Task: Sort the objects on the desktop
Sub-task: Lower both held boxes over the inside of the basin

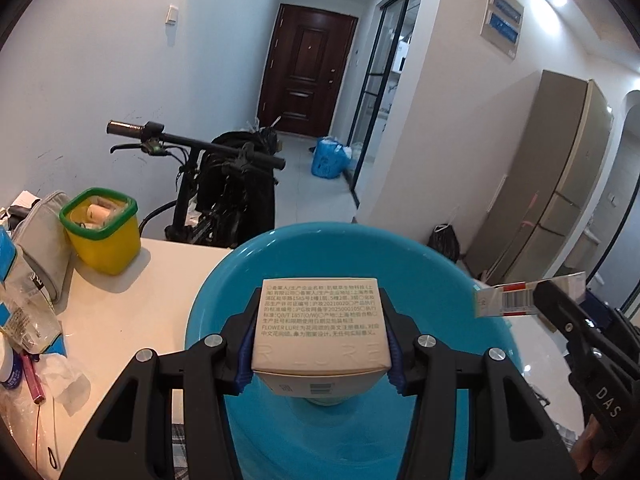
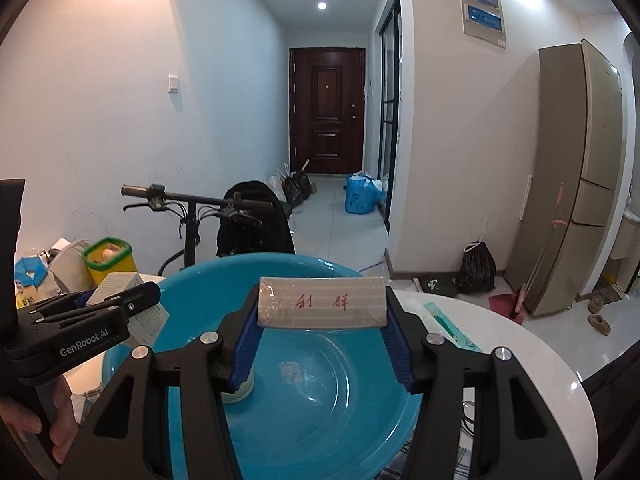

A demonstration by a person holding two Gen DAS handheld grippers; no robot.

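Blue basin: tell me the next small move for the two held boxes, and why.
Probably lower both a little further, then open the jaws. The left gripper clamps the beige carton and the right gripper clamps the silver pack, both poised above the blue basin, whose floor holds only a small pale jar.

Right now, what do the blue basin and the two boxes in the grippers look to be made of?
Blue basin: smooth glossy plastic, judging by the ceiling-light glints and moulded rings. White box in the left gripper: matte printed cardboard, with crisp folded edges. Cigarette pack in the right gripper: probably card under clear film, given its shiny wrinkled highlights.
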